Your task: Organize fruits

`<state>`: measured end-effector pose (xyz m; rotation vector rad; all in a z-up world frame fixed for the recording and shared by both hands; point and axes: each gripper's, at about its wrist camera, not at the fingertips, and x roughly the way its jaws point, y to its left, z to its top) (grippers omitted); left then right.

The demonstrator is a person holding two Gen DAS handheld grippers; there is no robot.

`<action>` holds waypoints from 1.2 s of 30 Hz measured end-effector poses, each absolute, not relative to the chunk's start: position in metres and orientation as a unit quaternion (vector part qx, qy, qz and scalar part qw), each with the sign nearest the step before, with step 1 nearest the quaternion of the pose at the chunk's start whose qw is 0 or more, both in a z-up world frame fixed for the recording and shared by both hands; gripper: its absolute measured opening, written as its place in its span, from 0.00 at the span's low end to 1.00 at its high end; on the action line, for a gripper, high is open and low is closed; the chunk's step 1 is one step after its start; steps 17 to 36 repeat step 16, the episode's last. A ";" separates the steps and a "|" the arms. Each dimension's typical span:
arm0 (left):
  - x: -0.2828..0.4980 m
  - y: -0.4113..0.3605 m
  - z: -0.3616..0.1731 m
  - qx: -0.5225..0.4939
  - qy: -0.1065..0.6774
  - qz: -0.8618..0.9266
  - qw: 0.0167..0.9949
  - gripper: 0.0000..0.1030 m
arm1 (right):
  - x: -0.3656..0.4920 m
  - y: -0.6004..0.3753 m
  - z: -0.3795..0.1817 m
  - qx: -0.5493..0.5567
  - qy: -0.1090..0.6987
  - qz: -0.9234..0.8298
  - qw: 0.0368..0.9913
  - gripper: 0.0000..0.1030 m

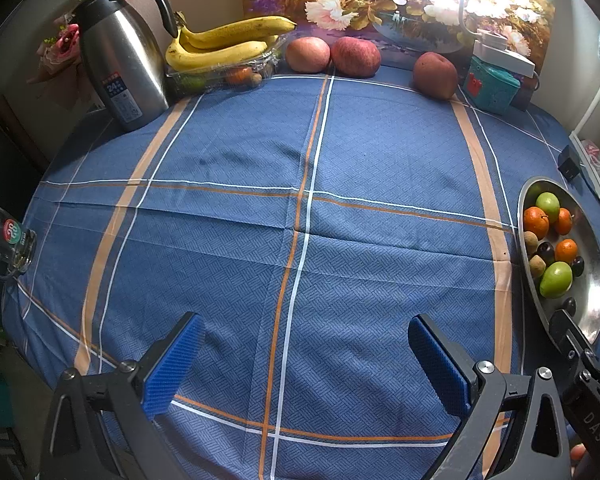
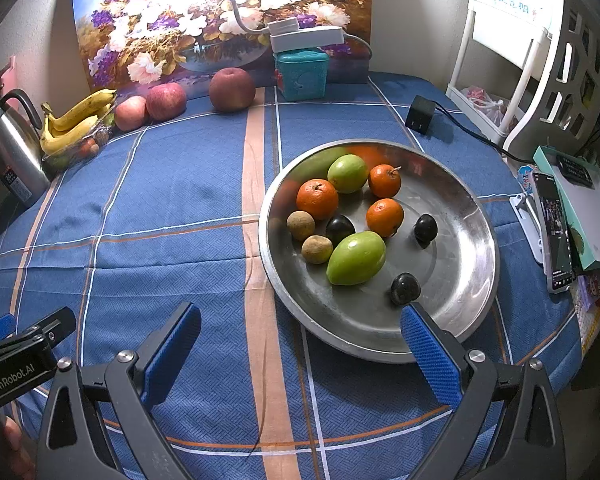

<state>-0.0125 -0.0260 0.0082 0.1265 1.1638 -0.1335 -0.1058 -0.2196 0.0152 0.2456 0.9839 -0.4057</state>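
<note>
From my left wrist, the bowl (image 1: 592, 276) runs off behind my right gripper (image 1: 580, 344) at the right edge. Glass mug (image 1: 8, 240) cut by the left rim. Fruit in the clear tray (image 1: 220, 74) under the bananas (image 1: 220, 44) too blurred to name. From my right wrist, the phone (image 2: 556, 232) screen is unreadable and the kettle (image 2: 12, 152) is clipped at the left.
</note>
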 end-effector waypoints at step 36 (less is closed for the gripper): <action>-0.014 -0.027 0.012 0.062 0.539 -0.069 0.837 1.00 | -0.106 -0.219 0.015 0.117 0.468 -0.193 0.854 0.97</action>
